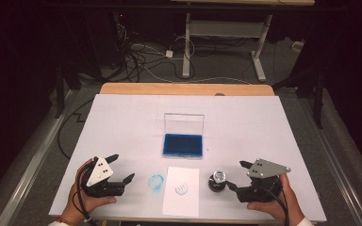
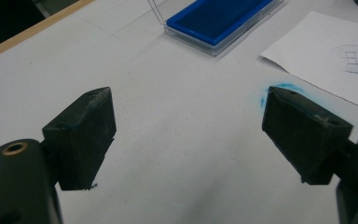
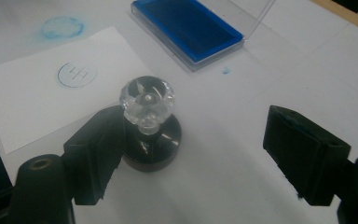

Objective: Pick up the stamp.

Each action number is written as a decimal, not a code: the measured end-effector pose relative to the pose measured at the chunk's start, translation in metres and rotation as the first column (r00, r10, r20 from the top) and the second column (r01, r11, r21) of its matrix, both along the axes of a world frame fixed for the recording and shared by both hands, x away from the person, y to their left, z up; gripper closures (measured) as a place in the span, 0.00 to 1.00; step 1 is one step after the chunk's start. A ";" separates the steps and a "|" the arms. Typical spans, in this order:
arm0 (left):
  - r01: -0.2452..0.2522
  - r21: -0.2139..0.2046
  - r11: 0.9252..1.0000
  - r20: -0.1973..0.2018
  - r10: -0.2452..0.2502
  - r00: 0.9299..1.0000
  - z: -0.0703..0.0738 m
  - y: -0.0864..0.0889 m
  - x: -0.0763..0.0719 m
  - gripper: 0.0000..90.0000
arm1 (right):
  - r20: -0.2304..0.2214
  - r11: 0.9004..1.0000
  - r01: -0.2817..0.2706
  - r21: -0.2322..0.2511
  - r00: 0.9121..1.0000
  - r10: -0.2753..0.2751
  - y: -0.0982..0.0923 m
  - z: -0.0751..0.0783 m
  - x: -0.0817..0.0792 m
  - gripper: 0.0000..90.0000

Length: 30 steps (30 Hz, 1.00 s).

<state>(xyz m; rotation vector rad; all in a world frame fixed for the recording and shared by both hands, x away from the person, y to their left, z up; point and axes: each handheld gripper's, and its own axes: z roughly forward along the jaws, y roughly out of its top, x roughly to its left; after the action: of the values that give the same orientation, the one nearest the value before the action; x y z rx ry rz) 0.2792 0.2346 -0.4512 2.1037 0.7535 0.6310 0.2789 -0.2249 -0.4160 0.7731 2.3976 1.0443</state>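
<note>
Blue ink already marks the paper sheet: a round stamped print sits on it, so we judge the stamping itself to be done. A smudged blue ring also lies on the white table just left of the sheet. The stamp, with its clear faceted knob on a dark round base, stands upright on the table just right of the sheet. We hold our right tongs spread wide, one jaw beside the stamp's base, the other well clear, so nothing is gripped. Our left tongs are likewise spread apart over bare table, holding nothing. The ink pad lies beyond the sheet with its clear lid standing open; what seems left is to close that lid and perhaps tidy the stamp away.

White covering spreads over most of the table, with a strip of wood showing at the far edge. Beyond it the room is dark, with cables trailing over a grey floor and the legs of another desk.
</note>
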 end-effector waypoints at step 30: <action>0.040 0.069 0.997 -0.033 -0.038 0.999 -0.006 -0.007 0.004 0.24 | -0.161 0.993 -0.040 -0.110 0.987 0.022 0.044 -0.013 0.029 0.43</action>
<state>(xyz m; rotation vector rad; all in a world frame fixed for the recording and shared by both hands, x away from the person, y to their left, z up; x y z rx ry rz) 0.2827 0.2279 -0.4574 2.1913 0.7154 0.6112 0.3077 -0.1813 -0.4293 0.8097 2.5860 0.8792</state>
